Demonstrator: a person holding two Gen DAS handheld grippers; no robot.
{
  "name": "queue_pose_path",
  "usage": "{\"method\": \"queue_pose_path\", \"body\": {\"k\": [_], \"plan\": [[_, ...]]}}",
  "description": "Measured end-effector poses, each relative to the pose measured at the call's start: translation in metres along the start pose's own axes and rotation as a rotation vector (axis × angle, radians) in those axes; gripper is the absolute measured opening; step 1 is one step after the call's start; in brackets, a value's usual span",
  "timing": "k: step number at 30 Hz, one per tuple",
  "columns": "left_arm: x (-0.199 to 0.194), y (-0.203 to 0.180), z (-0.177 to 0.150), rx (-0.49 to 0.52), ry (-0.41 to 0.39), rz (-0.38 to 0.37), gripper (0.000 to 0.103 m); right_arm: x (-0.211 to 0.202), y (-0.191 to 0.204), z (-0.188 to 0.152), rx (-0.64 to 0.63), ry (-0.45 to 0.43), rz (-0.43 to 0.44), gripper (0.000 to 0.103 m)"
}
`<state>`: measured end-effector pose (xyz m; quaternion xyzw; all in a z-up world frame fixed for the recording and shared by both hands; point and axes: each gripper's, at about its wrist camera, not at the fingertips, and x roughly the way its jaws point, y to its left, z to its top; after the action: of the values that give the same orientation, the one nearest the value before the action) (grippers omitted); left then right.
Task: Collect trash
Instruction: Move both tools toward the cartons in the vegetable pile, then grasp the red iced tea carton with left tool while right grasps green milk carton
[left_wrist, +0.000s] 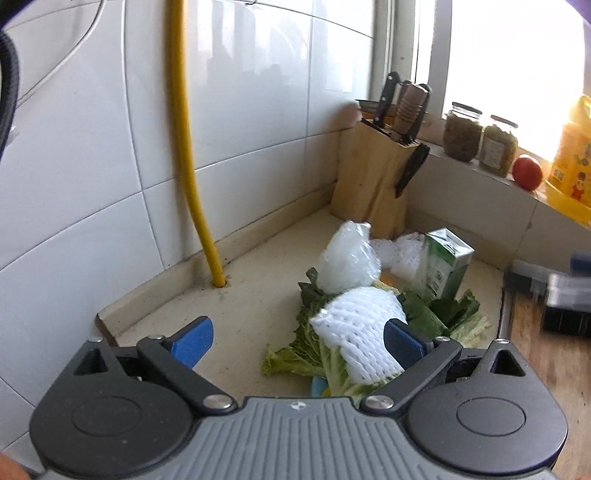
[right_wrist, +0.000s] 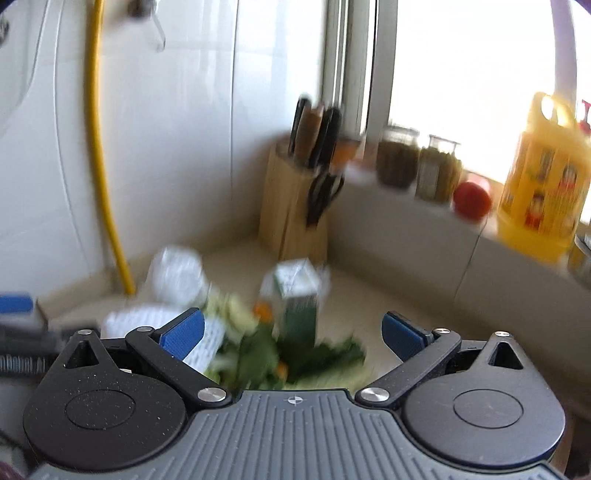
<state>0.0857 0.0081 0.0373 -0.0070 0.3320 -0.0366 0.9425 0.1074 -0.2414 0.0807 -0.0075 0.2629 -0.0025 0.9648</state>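
A heap of trash lies in the corner of the beige counter (left_wrist: 258, 273): green vegetable leaves (left_wrist: 306, 354), a white foam fruit net (left_wrist: 360, 332), a crumpled clear plastic bag (left_wrist: 349, 258) and an upright green-and-white carton (left_wrist: 445, 264). My left gripper (left_wrist: 299, 341) hovers open over the near side of the heap, its right finger beside the foam net. The right wrist view is blurred; there my right gripper (right_wrist: 293, 334) is open above the leaves (right_wrist: 266, 354), with the carton (right_wrist: 297, 295) just ahead and the foam net (right_wrist: 147, 321) to the left.
A wooden knife block (left_wrist: 373, 177) stands in the corner behind the trash. A yellow pipe (left_wrist: 188, 147) runs down the tiled wall into the counter. On the window sill sit two jars (left_wrist: 461, 133), a tomato (left_wrist: 527, 172) and a yellow oil bottle (left_wrist: 574, 155).
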Motion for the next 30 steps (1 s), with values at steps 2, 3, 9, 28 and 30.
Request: {"method": "queue_pose_path", "body": {"k": [2,3,9,28,30], "plan": [[0.002,-0.004,-0.01,0.014,0.032,0.004,0.098,0.008,-0.012,-0.004,0.037,0.012,0.001,0.103],[0.003,-0.006,-0.018,0.022,0.054,0.002,0.098,0.015,-0.017,-0.008,0.056,0.031,0.002,0.103],[0.02,-0.012,-0.06,0.041,0.153,-0.014,0.098,0.047,-0.023,-0.031,0.056,0.095,-0.039,0.103],[0.097,-0.051,-0.088,0.21,0.271,-0.001,0.1,0.12,-0.029,-0.024,0.026,0.098,-0.028,0.099],[0.099,-0.051,-0.088,0.195,0.265,0.003,0.1,0.128,-0.03,-0.021,0.045,0.097,-0.002,0.091]]}}
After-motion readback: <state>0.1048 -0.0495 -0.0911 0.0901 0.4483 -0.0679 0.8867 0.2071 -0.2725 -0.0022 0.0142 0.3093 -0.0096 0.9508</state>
